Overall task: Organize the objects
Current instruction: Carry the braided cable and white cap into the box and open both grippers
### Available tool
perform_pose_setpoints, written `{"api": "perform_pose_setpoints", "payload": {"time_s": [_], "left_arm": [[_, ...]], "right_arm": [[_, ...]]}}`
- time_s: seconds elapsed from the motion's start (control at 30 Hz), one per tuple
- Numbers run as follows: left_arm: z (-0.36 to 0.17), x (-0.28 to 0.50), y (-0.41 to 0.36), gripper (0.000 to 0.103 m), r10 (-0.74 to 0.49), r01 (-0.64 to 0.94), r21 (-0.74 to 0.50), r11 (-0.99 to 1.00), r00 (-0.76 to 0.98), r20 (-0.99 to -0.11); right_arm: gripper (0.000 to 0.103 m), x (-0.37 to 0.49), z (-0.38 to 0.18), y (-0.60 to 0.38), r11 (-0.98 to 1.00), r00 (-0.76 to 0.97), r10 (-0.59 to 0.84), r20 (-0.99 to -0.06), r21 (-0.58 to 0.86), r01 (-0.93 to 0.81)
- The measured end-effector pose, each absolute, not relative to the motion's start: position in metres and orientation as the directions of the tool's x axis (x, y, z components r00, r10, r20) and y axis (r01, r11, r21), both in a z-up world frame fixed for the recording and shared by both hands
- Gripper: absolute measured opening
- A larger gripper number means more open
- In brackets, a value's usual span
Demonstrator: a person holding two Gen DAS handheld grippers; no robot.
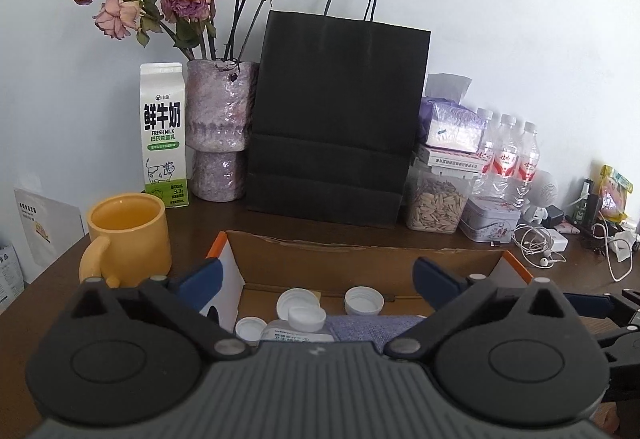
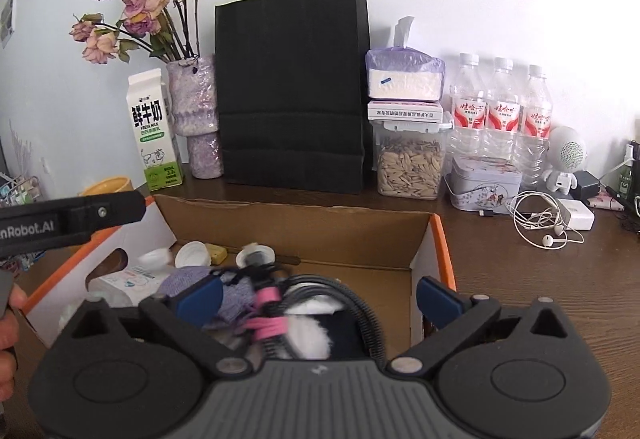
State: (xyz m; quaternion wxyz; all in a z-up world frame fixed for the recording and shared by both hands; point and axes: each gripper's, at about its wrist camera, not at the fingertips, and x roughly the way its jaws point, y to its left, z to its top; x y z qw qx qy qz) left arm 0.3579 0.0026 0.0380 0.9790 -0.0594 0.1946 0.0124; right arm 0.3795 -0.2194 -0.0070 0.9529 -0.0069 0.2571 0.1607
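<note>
An open cardboard box (image 1: 360, 259) with orange edges sits on the dark wooden table. In it lie white bottle caps (image 1: 364, 301), a purple cloth (image 1: 372, 327) and a white wipes packet (image 1: 296, 333). My left gripper (image 1: 320, 279) hovers open over the box's near side with nothing between its blue pads. My right gripper (image 2: 320, 297) is open over the same box (image 2: 280, 235). Below it lies a blurred heap: a black ribbed band (image 2: 360, 303), a pink clip (image 2: 266, 319) and white fluff (image 2: 308, 335). The pads touch none of it. One finger (image 2: 100, 213) of the left gripper reaches in from the left.
Behind the box stand a yellow mug (image 1: 128, 235), a milk carton (image 1: 163, 135), a vase of dried roses (image 1: 220, 127) and a black paper bag (image 1: 336, 119). To the right are a seed jar (image 1: 436, 203), water bottles (image 1: 508, 159), a tin (image 1: 490, 219) and earphones (image 1: 544, 243).
</note>
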Motion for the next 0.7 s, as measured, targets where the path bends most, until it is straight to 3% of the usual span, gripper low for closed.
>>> {"api": "perform_pose_setpoints", "payload": {"time_s": [0.7], "left_arm": [[0.043,0.320,0.001,0.103,0.006,-0.046,-0.104,0.993,0.934,-0.357]], "right_arm": [[0.103,0.336,0.006,-0.226,0.948,0.851,0.306,-0.428,0.053,-0.314]]}}
